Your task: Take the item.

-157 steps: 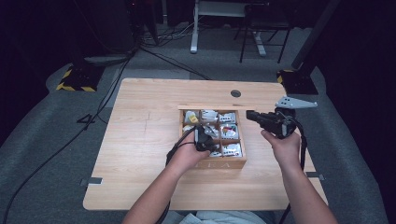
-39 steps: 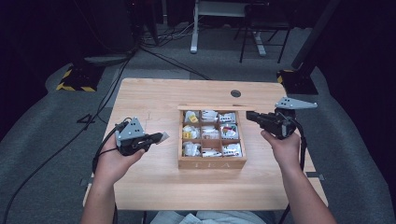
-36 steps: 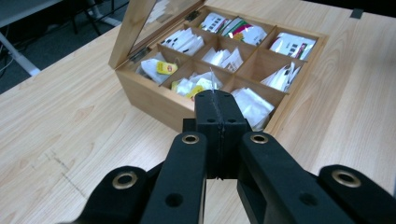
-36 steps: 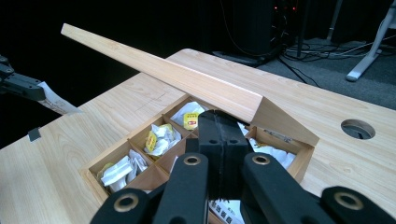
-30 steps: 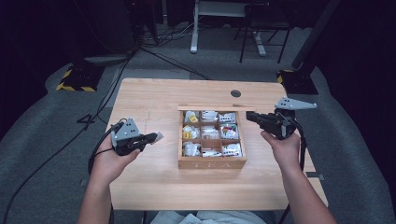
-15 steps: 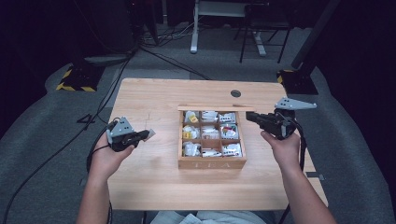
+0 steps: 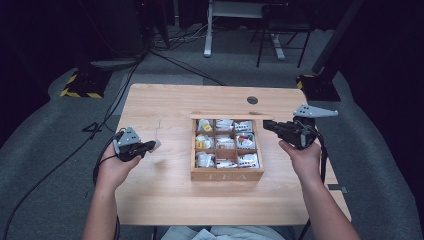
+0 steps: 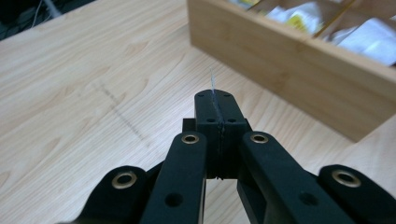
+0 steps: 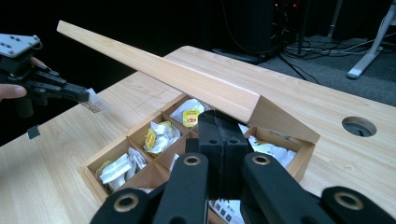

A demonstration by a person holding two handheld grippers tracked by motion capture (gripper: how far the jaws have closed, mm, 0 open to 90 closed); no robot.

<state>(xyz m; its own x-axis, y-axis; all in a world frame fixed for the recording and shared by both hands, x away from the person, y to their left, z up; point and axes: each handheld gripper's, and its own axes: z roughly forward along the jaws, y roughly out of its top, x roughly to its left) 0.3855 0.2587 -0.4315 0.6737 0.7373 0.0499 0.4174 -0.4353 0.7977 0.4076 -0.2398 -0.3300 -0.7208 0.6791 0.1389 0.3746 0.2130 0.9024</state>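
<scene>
We hold the left gripper over the bare left part of the table, jaws closed on a small white tea bag packet. Open board lies all round it: the table's left edge is near on one side, the wooden tea box stands well apart on the other. In the right gripper view the packet juts out past the jaw tips, its long axis in line with the jaws and pointing toward the box; in the left gripper view we see it only as a thin edge pinched between the closed pads.

Our right gripper sits at the box's far right corner, jaws shut. It is beside the raised lid, but we cannot tell whether it grips it. The lid slants up over the compartments.

Five seconds back the left gripper was down in the box; since then it has carried the packet out to the left and, over the last second, farther left and lower. The right gripper has not moved.
</scene>
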